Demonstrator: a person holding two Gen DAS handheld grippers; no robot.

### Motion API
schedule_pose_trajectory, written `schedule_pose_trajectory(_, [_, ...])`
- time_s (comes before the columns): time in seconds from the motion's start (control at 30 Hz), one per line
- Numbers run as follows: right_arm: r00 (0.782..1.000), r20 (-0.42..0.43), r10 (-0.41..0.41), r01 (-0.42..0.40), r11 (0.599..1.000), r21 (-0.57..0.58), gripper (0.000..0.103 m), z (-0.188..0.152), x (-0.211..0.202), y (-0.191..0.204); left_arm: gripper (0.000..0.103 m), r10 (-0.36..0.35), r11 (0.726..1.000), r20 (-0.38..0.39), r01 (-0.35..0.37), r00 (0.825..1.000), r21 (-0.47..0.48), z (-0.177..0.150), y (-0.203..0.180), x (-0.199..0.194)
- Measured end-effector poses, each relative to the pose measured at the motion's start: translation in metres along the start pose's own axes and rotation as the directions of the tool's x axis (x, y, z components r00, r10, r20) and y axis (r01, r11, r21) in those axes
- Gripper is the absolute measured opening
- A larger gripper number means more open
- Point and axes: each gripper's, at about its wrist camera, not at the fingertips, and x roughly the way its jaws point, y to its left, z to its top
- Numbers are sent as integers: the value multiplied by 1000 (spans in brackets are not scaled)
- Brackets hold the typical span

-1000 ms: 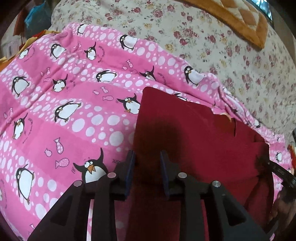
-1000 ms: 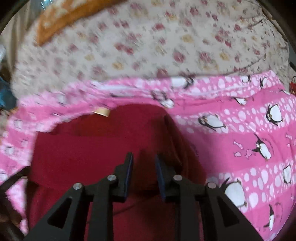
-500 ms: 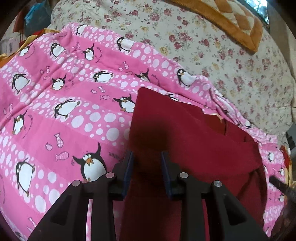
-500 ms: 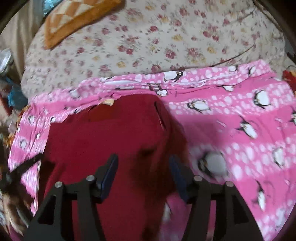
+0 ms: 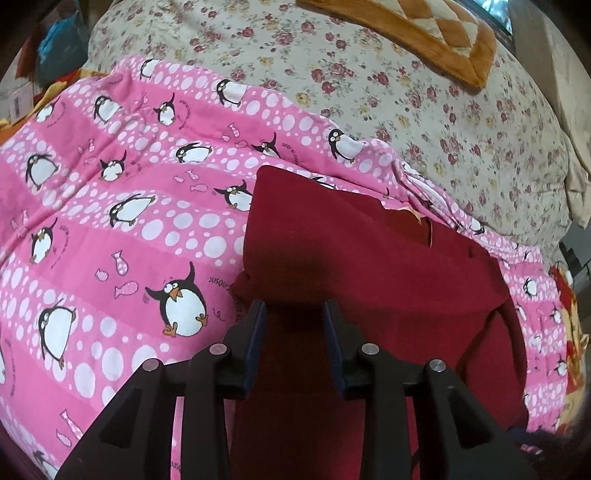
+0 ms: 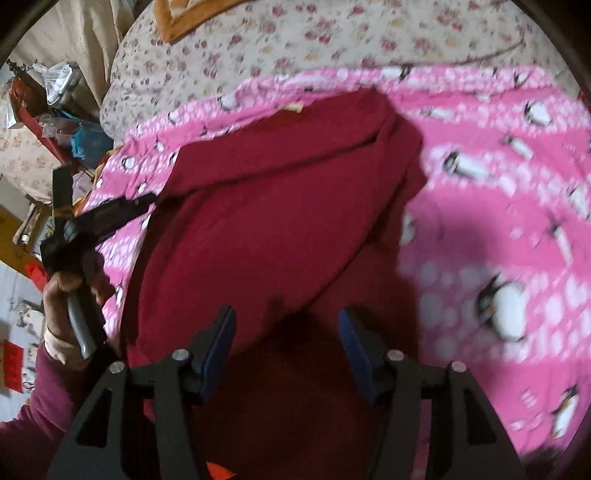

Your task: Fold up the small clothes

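Note:
A dark red garment lies partly folded on a pink penguin blanket, its neck label toward the far side. My left gripper hovers over the garment's near left edge. Its jaws are opening, the pads do not press on the cloth, and the red fabric lies under the gap. In the right wrist view the same garment shows a flap folded across its middle. My right gripper stands open above its near edge, nothing held. At the left of that view a hand holds the left gripper's body.
The pink penguin blanket lies on a floral bedspread, with an orange quilted cushion at the far side. Clutter, bags and boxes stand beside the bed at the left of the right wrist view.
The right gripper went from nearly shut over the red cloth to open and swung back, so more of the garment shows. The left gripper drew back slightly.

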Motion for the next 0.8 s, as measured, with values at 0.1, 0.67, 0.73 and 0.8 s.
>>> schedule_pose_trajectory(0.1, [1000,-7,20,-20,1000,22,61,-4,12,1,12,-2,1000,2,2,1000,-22,0,4,-1])
schedule_pose_trajectory(0.67, [980,121,156,-154,988,-25,9,104,59,66,12,-65,992,92,74,994,-102,14,24,-21])
schedule_pose_trajectory(0.73, [981,118,152,-153,988,4,9,126,84,67,12,-67,992,87,76,994,-102,15,25,-20])
schedule_pose_trajectory(0.8, [984,112,140,-144,989,25,9,139,106,66,12,-75,992,72,82,995,-97,16,25,-17])
